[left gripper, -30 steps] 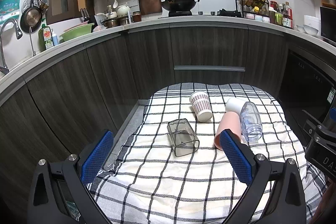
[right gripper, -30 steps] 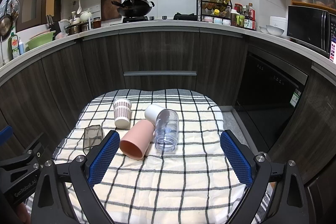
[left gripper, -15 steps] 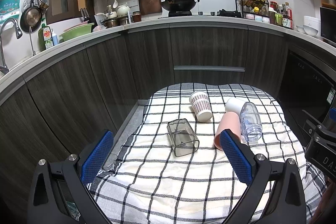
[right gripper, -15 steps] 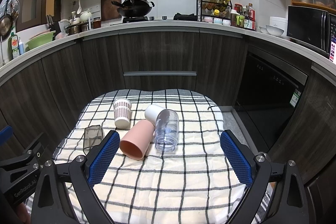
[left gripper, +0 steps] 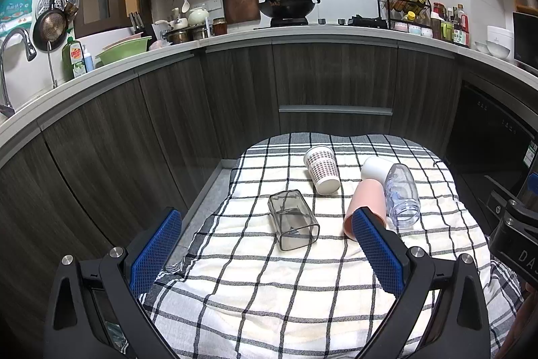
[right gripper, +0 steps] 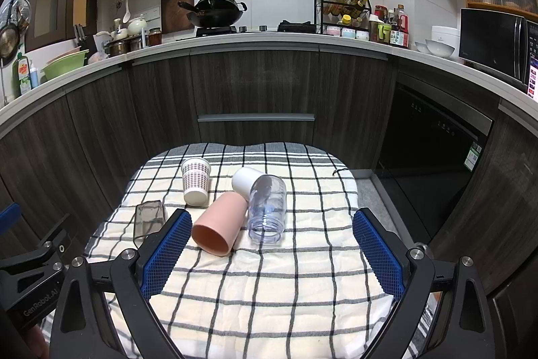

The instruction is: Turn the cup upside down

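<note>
Several cups lie on their sides on a checked cloth [left gripper: 269,291]. A smoky square cup [left gripper: 293,219] lies mouth toward me, also in the right wrist view [right gripper: 149,220]. A dotted paper cup [left gripper: 322,169] [right gripper: 195,180], a pink cup [left gripper: 364,202] [right gripper: 218,228], a white cup [left gripper: 375,168] [right gripper: 247,181] and a clear plastic cup [left gripper: 401,194] [right gripper: 267,207] lie beside it. My left gripper [left gripper: 265,253] is open and empty, short of the smoky cup. My right gripper [right gripper: 270,253] is open and empty, short of the pink and clear cups.
Dark cabinets [left gripper: 333,79] curve behind the cloth-covered table under a white counter [right gripper: 255,39] with a wok and bottles. A dishwasher front [right gripper: 433,150] stands at the right. The cloth's near half [right gripper: 269,291] is bare.
</note>
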